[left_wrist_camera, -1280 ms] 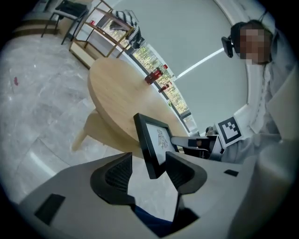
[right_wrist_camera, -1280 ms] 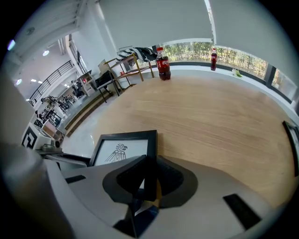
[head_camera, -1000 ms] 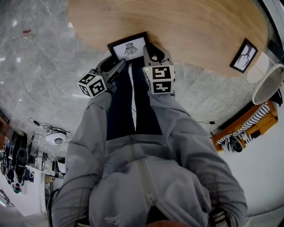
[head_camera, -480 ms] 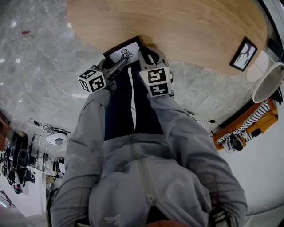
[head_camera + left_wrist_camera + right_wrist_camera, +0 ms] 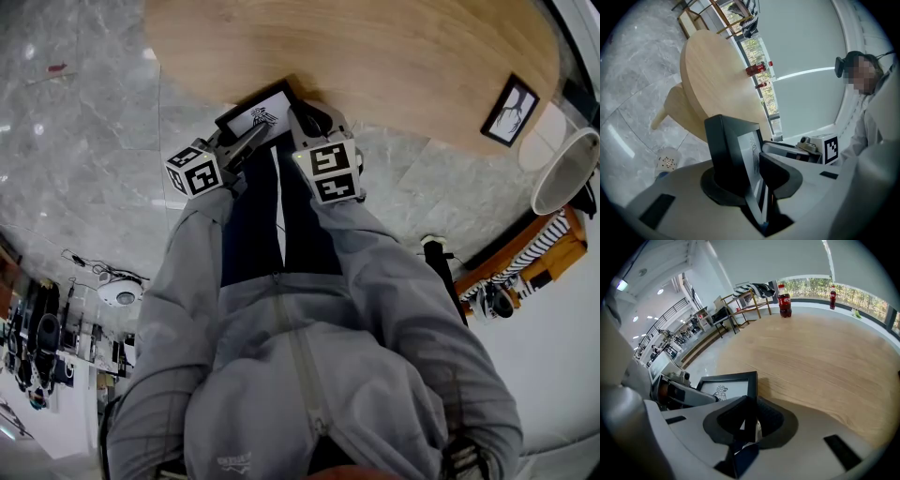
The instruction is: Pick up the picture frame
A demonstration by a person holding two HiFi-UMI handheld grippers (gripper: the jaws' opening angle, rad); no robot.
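A black picture frame with a white drawing hangs tilted over the near edge of the round wooden table. My left gripper has just been closing with the frame between its jaws. In the left gripper view the pads press on the back and the glass of the picture frame, so the left gripper is shut on it. My right gripper grips the frame's right side. In the right gripper view the picture frame stands edge-on between the jaws of the right gripper.
A second black picture frame lies at the table's far right edge. Two cola bottles stand at the table's far side by the window. A white round seat and a wooden shelf stand on the right. Grey marble floor lies left.
The frame has shifted a little left and tilted more. The left gripper's jaws have closed onto it. Both grippers moved slightly left. A dark foot has appeared on the floor at right.
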